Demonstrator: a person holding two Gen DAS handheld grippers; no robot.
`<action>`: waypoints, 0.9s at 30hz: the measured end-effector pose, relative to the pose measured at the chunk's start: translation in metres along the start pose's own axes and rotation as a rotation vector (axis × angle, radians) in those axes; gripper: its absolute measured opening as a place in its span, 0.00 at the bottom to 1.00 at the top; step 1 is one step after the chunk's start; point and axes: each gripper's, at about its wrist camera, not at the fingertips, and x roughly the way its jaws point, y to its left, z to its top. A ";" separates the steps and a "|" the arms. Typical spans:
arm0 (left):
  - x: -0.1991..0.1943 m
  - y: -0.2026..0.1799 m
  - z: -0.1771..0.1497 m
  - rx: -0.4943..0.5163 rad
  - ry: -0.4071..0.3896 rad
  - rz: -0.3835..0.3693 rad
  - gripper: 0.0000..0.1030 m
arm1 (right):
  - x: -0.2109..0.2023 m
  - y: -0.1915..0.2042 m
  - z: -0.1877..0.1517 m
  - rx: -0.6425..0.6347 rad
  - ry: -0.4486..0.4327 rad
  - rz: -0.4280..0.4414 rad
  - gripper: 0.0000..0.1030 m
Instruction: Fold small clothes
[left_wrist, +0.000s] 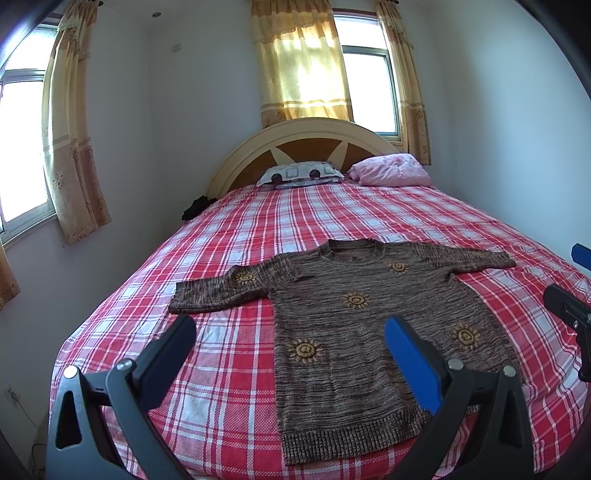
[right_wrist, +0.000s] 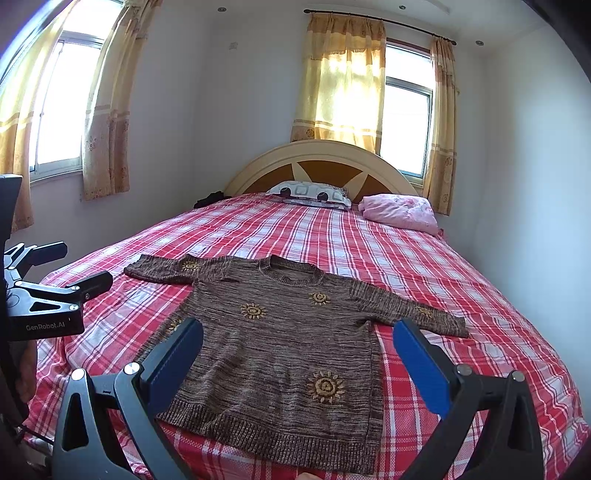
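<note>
A brown knitted sweater (left_wrist: 354, 314) is spread flat, sleeves out, near the foot of the red plaid bedspread (left_wrist: 229, 236), its hem close to the bed's near edge. Bare bedspread is left on both sides and toward the pillows (right_wrist: 314, 194). The left gripper (left_wrist: 291, 347) and right gripper (right_wrist: 299, 350) are held wide apart above it, gripping nothing.

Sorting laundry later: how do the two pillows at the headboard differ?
The patterned pillow is white with dark squares and circles; the pink pillow is plain pink. The patterned one lies at the middle of the headboard, the pink one towards the wall. Both rest on the plaid bedspread.
</note>
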 end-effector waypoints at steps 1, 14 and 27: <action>0.000 0.000 0.000 -0.001 0.000 -0.001 1.00 | 0.000 0.000 0.000 0.000 0.001 -0.001 0.99; 0.004 0.003 -0.002 -0.014 0.012 0.003 1.00 | 0.003 0.000 -0.002 -0.003 0.014 0.004 0.99; 0.006 0.004 -0.004 -0.019 0.014 0.006 1.00 | 0.005 0.002 -0.004 -0.005 0.020 0.005 0.99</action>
